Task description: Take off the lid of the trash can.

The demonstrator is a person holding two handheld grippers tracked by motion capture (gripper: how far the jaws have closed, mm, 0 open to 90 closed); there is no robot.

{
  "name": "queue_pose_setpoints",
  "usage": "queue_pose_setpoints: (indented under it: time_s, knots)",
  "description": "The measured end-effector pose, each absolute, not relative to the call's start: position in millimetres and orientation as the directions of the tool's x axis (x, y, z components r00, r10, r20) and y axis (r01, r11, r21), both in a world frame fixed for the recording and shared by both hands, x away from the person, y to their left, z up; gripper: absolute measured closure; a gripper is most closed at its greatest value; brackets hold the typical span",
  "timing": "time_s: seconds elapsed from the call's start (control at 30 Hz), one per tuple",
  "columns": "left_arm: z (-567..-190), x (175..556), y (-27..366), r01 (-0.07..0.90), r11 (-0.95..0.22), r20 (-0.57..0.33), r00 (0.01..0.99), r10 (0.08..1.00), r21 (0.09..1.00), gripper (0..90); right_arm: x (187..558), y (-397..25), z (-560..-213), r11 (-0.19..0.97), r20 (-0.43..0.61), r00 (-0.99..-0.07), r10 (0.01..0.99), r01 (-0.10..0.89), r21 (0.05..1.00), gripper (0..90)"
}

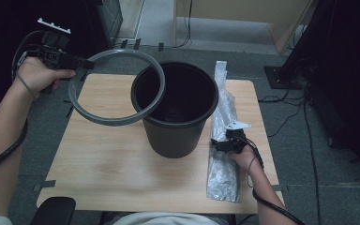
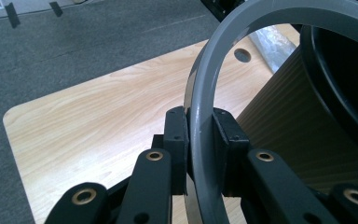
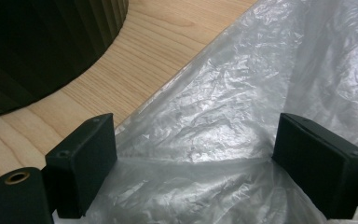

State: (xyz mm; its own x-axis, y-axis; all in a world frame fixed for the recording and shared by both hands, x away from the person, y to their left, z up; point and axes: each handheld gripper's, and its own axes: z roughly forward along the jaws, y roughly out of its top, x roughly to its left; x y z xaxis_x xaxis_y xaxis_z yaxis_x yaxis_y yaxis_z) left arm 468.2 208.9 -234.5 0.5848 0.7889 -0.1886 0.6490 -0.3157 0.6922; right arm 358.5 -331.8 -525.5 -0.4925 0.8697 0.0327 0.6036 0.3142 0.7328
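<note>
While the person's forearms are coming in from the near edge of the wooden table (image 1: 108, 183), the right gripper (image 1: 221, 144) is resting low on the clear plastic bag (image 1: 222, 168), which is lying flat in a long strip along the table's right side, just beside the bin. Seen along that gripper's own jaws, they are standing spread wide with the crinkled film (image 3: 214, 140) lying between them, not yet pinched. The bag is looking thin, limp and slippery; it will probably bunch and slide rather than lift as a sheet, so a fold or an edge seems the better place to take hold, with the jaws pressing down into the film before closing.

Farther on, the dark ribbed bin (image 1: 174, 133) is standing upright near the table's middle, its mouth open and no liner showing in it.

Farthest, the left gripper (image 1: 85, 63) is holding the grey ring (image 1: 117, 119) raised and tilted over the table's left part, its far arc overlapping the bin's rim. Its jaws are pressing on the ring's band (image 2: 200, 140) from both sides. The ring is looking stiff and light, so one pinch on the band should carry it.
</note>
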Motion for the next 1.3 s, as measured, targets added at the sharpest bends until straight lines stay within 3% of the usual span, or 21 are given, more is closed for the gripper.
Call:
queue_pose_setpoints:
  time_s: [1.3]
  knots:
    - [-238.4, 450.6, 263.7, 0.670, -0.242, -0.211, 0.520, 0.828, 0.702, 77.3, 358.4, -331.8, -525.6, 0.314, 0.033, -0.492, 0.870, 0.604, 0.733, 12.9]
